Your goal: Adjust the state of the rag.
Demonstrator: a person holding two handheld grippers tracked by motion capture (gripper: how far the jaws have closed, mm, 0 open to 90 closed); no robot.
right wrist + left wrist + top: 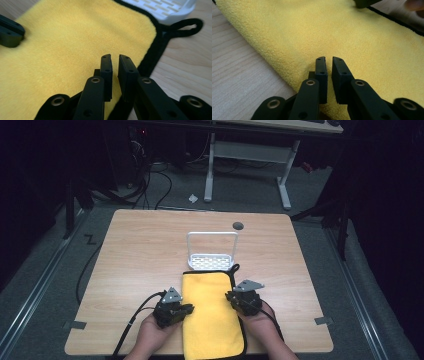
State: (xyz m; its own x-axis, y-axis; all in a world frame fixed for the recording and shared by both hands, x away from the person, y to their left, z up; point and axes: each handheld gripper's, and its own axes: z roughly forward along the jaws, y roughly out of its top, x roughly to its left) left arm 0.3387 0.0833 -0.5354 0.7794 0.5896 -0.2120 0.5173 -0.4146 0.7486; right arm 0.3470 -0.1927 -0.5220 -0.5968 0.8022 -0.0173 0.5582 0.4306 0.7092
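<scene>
We find a yellow towel lying flat on the wooden worktop, folded into a long strip that runs from the middle of the worktop to its near edge and slightly over it. The towel carries a black border along its right side and far end, with a black hanging loop at the far right corner resting on the wood. A white rack with an upright handle stands just beyond the far end of the towel, its slotted base touching or very nearly touching the border.

The left tool sits at the towel's left edge, held in the left hand. In the left gripper view its jaws are drawn nearly together, a thin gap between them, with the folded yellow edge directly under the tips. We cannot tell whether any cloth is pinched.

The right tool sits at the towel's right edge, held in the right hand. In the right gripper view its jaws are likewise narrow, standing over the black border where it meets the wood. Whether they grip the border we cannot tell.

A grey round cap is set in the far part of the worktop, well apart from the towel.
</scene>
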